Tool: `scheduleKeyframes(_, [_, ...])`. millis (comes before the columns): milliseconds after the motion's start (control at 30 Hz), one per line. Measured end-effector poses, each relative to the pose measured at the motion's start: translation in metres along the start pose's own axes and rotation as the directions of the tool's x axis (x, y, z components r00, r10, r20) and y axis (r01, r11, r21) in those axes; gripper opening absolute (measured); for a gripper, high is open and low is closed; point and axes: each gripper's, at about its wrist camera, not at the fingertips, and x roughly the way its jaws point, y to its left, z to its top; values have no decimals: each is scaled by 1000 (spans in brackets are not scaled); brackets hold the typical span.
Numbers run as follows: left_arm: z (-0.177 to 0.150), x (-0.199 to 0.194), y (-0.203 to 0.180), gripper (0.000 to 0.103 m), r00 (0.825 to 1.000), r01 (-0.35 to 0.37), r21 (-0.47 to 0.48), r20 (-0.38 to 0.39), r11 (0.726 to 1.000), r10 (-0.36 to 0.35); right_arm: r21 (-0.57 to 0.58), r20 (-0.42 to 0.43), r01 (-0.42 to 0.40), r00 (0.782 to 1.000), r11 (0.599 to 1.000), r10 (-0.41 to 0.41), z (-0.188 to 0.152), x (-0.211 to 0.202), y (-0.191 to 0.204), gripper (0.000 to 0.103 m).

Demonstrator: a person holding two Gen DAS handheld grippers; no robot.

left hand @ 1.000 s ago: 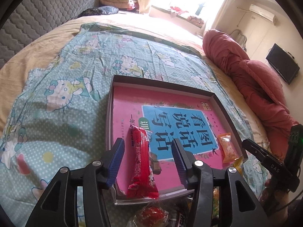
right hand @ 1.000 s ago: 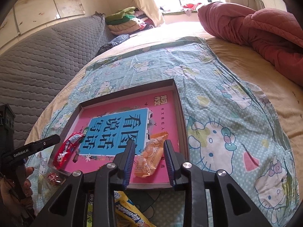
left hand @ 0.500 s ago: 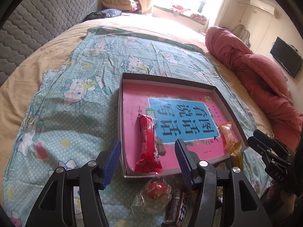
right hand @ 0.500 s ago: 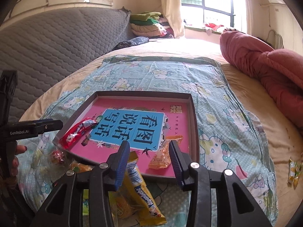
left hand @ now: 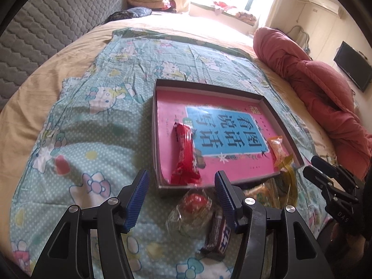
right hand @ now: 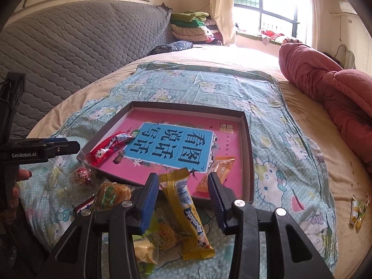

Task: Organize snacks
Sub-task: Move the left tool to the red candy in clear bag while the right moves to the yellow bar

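Two snacks lie in the shallow box [left hand: 274, 114] on the bed: a red packet [left hand: 184, 155] and an orange packet [right hand: 218, 171]. Both the left gripper [left hand: 181, 189] and the right gripper [right hand: 183, 189] hover with jaws open and empty. Most work seems left: a loose pile at the box's near edge, including a yellow bar [right hand: 188, 211] and a round red sweet [left hand: 194, 203]. Wrappers beneath the right gripper are hard to identify.

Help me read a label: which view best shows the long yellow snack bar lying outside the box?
The right wrist view: the long yellow snack bar lies nearly whole between that gripper's open jaws, its printed face up, its top end overlapping the box rim. The left wrist view shows only a blurred yellow strip beside the box's near corner.
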Motion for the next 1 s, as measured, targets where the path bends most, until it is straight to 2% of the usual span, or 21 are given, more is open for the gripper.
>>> scheduleKeyframes(267, [-20, -5, 6, 61, 998, 18, -6, -65, 1000, -19, 82, -79, -30, 996, 996, 37, -16, -8, -10, 44])
scheduleKeyframes(600, [-30, 15, -5, 61, 991, 16, 64, -135, 998, -7, 100, -136, -9, 990, 995, 23, -27, 3, -16, 44])
scheduleKeyframes(1000, [-32, 27, -11, 61, 988, 11, 115, -157, 993, 7, 124, -192, -24, 980, 992, 48, -36, 30, -22, 44])
